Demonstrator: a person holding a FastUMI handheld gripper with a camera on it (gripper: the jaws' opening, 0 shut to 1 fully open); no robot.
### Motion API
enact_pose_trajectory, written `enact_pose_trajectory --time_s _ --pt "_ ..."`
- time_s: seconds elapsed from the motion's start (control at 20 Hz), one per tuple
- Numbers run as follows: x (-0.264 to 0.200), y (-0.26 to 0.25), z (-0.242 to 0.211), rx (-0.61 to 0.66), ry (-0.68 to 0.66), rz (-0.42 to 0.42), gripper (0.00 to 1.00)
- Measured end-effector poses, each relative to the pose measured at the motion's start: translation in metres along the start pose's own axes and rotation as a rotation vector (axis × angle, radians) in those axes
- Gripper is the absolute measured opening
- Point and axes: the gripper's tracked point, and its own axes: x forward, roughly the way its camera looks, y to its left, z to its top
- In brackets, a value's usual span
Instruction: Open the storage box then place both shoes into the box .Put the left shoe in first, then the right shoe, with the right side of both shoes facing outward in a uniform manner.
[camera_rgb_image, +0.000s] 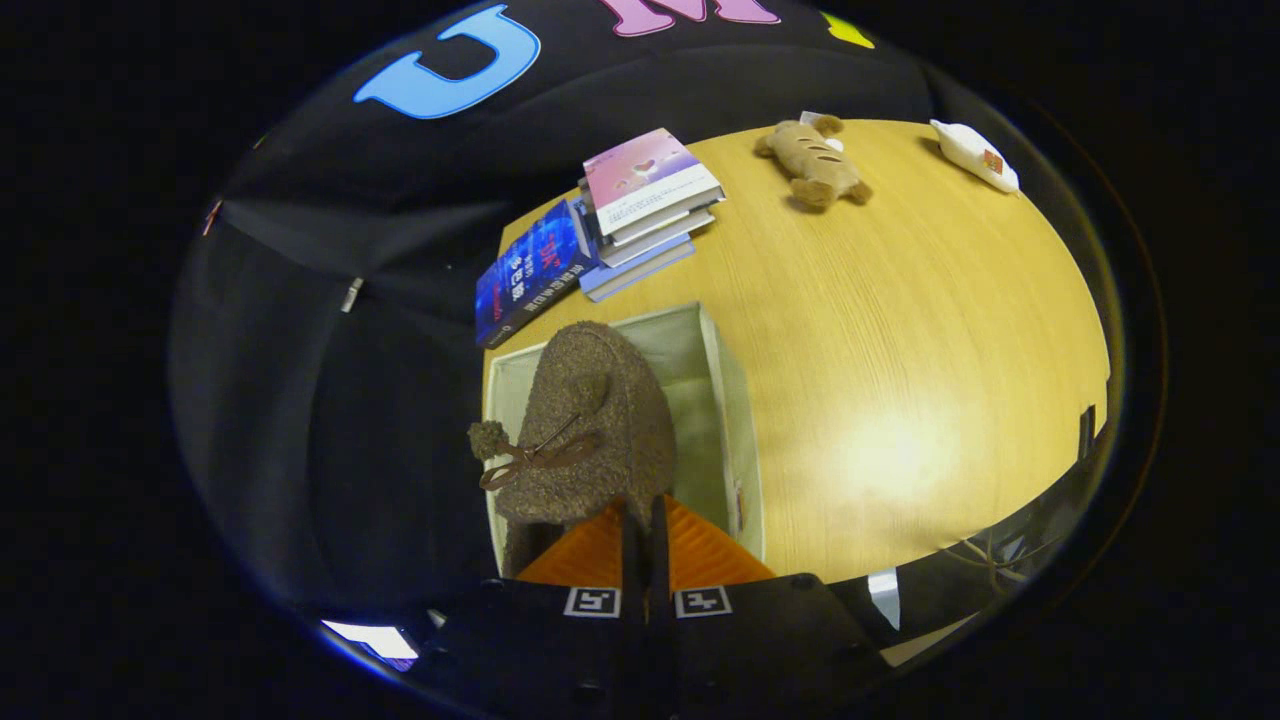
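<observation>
Now my hand-held gripper (645, 525) is nearly closed, pinching the edge of the fuzzy brown shoe (590, 430), which hangs over the open storage box (735, 420) at the near left of the desk (900, 330). It looks soft and light, so I judge the rim the best hold.
</observation>
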Motion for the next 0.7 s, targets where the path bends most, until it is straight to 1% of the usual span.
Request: enact_pose_trajectory --time_s 0.15,0.25,0.35,0.45,0.55,0.6,0.65,0.7 --pt "0.017 -0.012 -0.005 -0.020 0.004 -0.073 0.05" --pt "0.030 -0.015 -0.008 -0.031 0.013 -0.090 0.06" --pt "0.030 -0.010 -0.008 -0.028 0.018 -0.068 0.07" --pt "0.028 -0.002 -0.005 -0.028 0.011 -0.034 0.17" --pt "0.024 0.009 0.002 -0.038 -0.004 0.015 0.39" --pt "0.018 0.019 0.001 -0.039 -0.002 0.053 0.60" --pt "0.016 0.024 0.000 -0.046 -0.002 0.072 0.80" --pt "0.012 0.020 0.002 -0.062 -0.011 0.063 1.00"
